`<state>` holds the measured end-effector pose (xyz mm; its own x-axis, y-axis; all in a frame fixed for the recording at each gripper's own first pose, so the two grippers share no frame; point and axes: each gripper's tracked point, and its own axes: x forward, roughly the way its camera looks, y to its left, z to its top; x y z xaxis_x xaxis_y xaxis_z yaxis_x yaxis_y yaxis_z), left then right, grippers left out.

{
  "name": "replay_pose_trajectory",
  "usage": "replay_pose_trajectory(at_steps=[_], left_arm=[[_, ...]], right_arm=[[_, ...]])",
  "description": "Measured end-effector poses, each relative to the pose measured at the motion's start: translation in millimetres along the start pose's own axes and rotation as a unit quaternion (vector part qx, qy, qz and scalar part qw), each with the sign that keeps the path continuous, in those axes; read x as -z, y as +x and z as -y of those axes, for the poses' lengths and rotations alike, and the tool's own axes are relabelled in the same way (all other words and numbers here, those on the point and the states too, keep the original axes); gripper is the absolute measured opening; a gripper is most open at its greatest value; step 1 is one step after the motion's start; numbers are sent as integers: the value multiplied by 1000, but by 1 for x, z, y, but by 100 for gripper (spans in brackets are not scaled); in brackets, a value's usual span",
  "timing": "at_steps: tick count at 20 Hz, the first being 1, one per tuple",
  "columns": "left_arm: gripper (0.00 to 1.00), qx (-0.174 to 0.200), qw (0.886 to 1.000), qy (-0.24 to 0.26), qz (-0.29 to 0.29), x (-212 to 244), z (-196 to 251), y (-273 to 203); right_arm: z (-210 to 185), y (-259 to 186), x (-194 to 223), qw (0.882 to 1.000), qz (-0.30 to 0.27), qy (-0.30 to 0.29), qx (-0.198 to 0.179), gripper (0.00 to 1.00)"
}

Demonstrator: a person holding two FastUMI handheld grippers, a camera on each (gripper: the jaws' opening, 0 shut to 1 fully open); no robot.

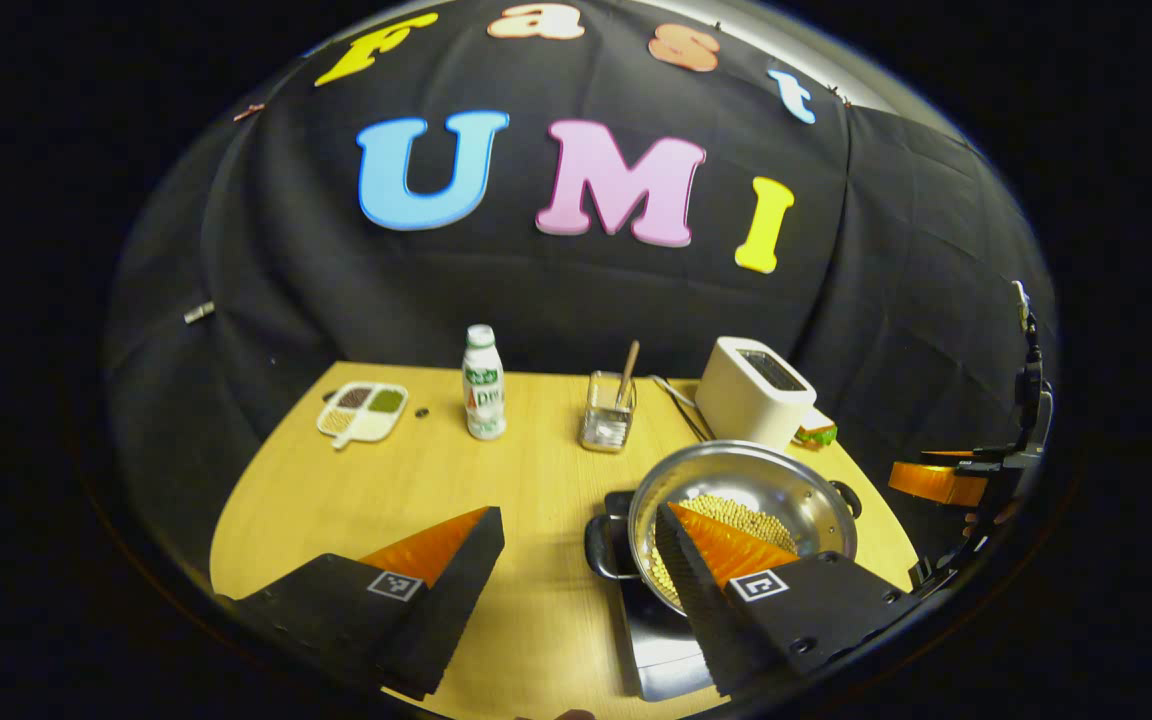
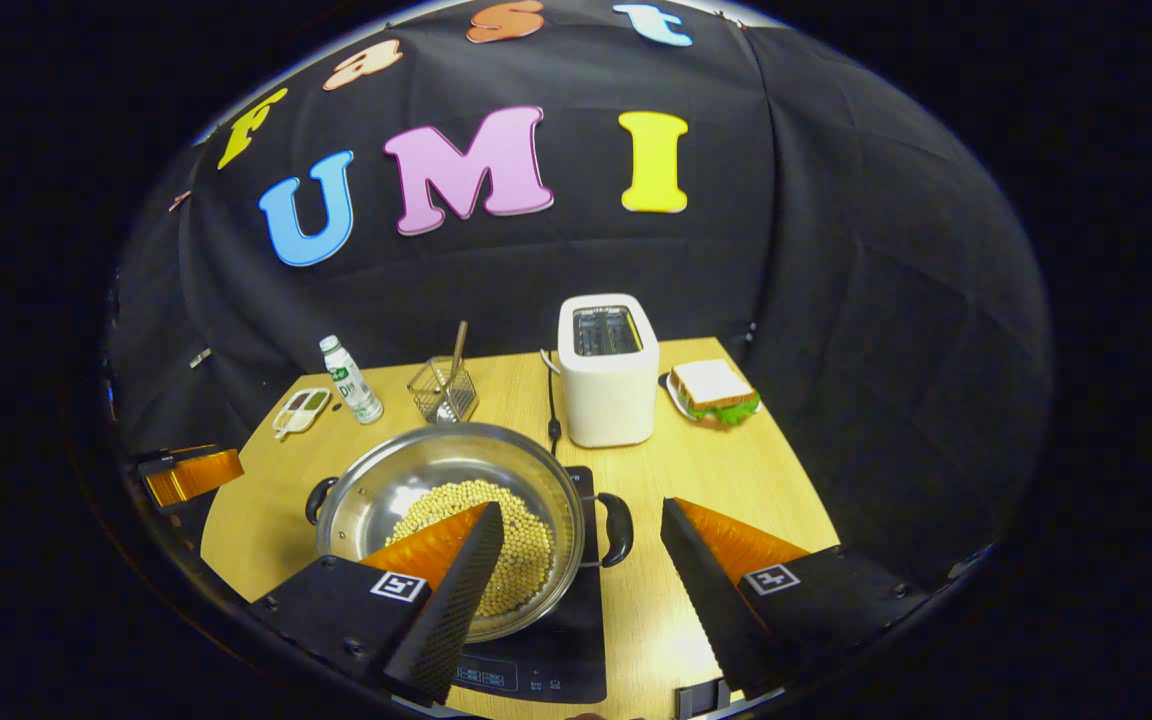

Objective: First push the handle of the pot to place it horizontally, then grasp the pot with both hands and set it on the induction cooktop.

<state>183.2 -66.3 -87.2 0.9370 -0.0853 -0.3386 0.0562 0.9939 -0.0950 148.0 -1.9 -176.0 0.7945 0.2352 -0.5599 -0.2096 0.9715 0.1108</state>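
One wooden worktop is carrying everything here. One black induction cooktop is lying near its front edge, and the one steel pot is sitting on it, its bowl holding a heap of pale beans (too many to count). The pot is showing two black side handles, one toward each side edge of the worktop. Behind it, toward the back edge, one white toaster is standing, with one sandwich on a plate near the back right corner. One wire basket is holding a stick, one white bottle is standing upright beside it, and one small divided dish is lying near the back left corner.

The left claw is gaping wide, gripping nothing and hanging above the pot's left handle. The right claw is equally wide open and empty, hanging above the right handle.
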Motion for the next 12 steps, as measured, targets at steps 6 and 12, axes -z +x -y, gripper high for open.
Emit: replay_pose_trajectory(at_steps=[6,12], left_arm=[[95,-44,990,30,128,-58,-21,-98],[95,-84,979,31,185,-56,-31,-173]], right_arm=[[-20,-91,-69,989,145,-22,14,99],[-32,-162,-78,972,233,-21,24,98]])
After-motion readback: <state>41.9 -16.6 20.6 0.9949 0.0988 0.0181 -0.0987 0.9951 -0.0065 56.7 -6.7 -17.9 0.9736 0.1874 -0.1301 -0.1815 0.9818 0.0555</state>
